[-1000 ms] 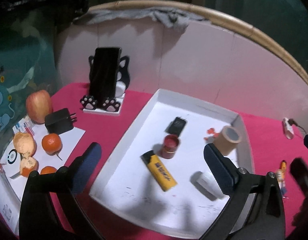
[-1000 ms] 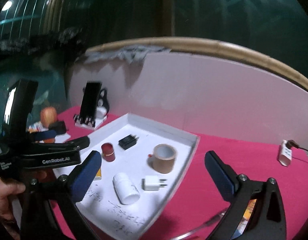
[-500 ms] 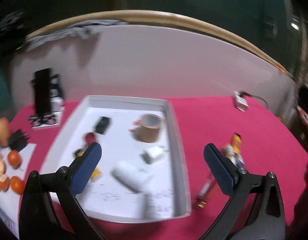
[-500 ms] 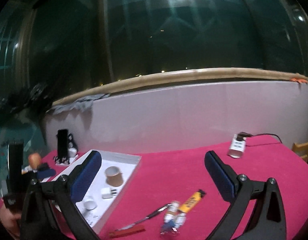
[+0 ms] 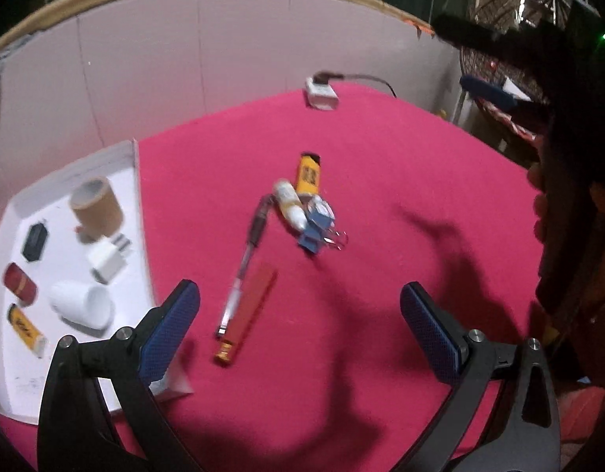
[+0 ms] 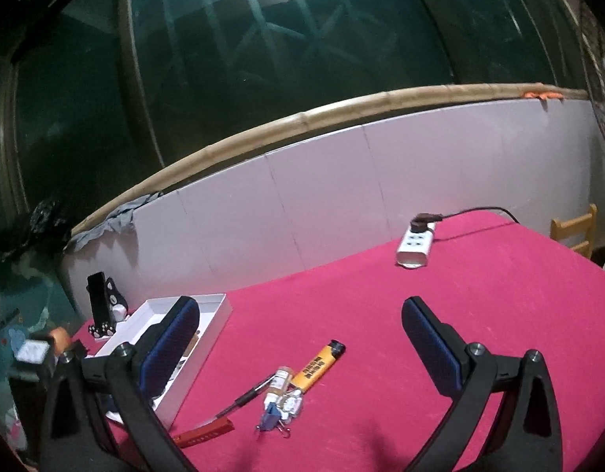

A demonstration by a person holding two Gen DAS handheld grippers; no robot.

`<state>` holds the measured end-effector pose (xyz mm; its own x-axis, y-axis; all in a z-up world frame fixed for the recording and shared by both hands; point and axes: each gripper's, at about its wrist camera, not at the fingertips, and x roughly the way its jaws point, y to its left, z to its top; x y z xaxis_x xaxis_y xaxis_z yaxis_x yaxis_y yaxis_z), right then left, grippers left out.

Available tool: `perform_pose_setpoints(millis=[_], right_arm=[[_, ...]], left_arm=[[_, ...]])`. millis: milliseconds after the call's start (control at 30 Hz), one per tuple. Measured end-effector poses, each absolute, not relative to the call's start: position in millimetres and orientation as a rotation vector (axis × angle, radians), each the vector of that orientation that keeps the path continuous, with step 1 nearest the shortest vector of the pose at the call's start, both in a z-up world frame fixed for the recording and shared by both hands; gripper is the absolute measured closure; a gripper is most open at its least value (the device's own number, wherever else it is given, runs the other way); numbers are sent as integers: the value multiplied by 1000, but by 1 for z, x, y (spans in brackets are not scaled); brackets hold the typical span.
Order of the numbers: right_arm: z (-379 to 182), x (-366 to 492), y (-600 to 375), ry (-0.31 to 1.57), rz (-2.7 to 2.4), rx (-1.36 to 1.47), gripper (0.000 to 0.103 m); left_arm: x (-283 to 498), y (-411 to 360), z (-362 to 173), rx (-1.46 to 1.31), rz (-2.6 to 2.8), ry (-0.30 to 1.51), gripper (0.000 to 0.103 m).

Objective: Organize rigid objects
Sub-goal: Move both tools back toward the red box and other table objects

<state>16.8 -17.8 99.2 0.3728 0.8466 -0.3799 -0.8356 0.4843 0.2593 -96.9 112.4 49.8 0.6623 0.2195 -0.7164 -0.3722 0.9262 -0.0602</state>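
On the red cloth lie a pen, a flat red stick, a yellow lighter, a small white tube and a blue binder clip. The white tray at the left holds a tape roll, a white charger, a white bottle, a black adapter, a red cap and a second yellow lighter. My left gripper hangs open just short of the pen and stick. My right gripper is open above the loose pile.
A white power strip with a black cable lies at the table's far edge by the pale wall. A phone on a cat stand stands left of the tray. A person's hand and dark device fill the right side.
Both cameras have swung right, away from the tray and onto the loose pile on the red cloth. Both grippers stayed open.
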Motion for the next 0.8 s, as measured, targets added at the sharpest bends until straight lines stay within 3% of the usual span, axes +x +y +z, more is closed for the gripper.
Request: perform_pose_setpoints(millis=[133,800], right_arm=[[97,22,-23,505,1071,39,0],[77,49,-31,592,1025,34,0]], left_arm=[[-86,116,35,-258,335,832,10],[-79,95,21,-228,284,919,10]])
